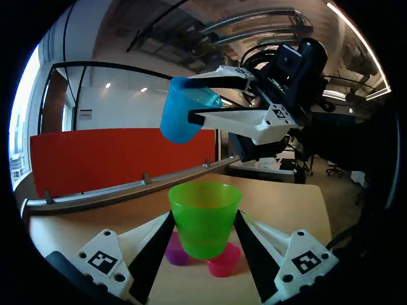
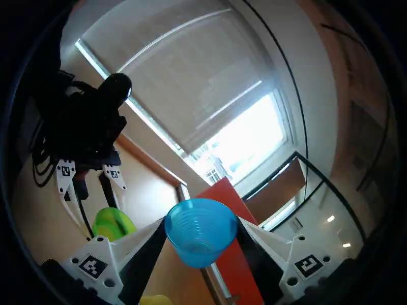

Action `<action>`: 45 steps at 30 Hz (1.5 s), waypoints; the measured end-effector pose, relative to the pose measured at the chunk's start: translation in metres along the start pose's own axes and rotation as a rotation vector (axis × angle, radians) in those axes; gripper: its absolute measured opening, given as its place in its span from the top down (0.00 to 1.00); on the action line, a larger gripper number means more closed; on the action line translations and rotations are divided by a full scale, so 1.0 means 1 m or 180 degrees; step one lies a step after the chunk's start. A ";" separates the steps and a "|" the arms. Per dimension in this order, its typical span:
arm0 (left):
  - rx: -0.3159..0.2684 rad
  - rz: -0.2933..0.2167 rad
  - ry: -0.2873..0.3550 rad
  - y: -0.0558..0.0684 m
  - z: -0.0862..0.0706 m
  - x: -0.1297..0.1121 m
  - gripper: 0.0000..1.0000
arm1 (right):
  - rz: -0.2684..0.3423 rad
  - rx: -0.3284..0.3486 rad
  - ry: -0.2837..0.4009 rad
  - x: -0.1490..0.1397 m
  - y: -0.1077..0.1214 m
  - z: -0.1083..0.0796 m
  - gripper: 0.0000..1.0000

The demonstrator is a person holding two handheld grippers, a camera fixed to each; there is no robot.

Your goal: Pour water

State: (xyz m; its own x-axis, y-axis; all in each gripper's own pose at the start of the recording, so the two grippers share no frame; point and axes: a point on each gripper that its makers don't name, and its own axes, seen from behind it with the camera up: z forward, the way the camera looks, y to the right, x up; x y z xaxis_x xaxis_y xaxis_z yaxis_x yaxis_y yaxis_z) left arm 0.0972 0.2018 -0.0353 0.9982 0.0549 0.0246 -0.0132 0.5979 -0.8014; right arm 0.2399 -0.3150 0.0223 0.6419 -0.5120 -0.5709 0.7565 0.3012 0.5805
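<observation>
**Bring the lip over the mouth before we tip**

The left gripper (image 1: pixel 204 216) has its jaws pinching the green cup (image 1: pixel 204 231), upright above the worktop (image 1: pixel 285 203), with a purple cup (image 1: pixel 176 250) and a pink cup (image 1: pixel 224 260) standing just behind it. The right gripper (image 2: pixel 201 223) has its jaws pinching the blue cup (image 2: pixel 200 239), which hangs well above the green one and off to one side, already leaning. We cannot make out water inside the blue cup; the plastic is too translucent to tell.

To pour well, we should first bring the blue cup down until its lip is over the green mouth. Then we tilt slowly, holding the green cup level so nothing lands on the small cups.
</observation>
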 end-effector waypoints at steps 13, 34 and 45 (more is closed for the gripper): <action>0.0030 0.0003 0.0010 -0.003 -0.003 0.002 0.19 | 0.0900 0.0121 0.0002 0.002 -0.010 -0.002 0.07; 0.0019 0.0004 -0.0061 -0.002 -0.008 -0.004 0.19 | 0.2252 0.0299 -0.0165 -0.005 -0.023 0.000 0.07; -0.0013 -0.0004 -0.0145 -0.003 -0.012 -0.008 0.19 | 0.2505 0.0349 -0.0246 -0.009 -0.025 -0.005 0.07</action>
State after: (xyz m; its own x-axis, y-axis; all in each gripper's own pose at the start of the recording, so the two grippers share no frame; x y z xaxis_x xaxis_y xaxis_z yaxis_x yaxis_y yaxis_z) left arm 0.0902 0.1902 -0.0402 0.9945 0.0904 0.0528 -0.0114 0.5948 -0.8038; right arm 0.2164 -0.3137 0.0099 0.9689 -0.2374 0.0698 0.0656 0.5185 0.8525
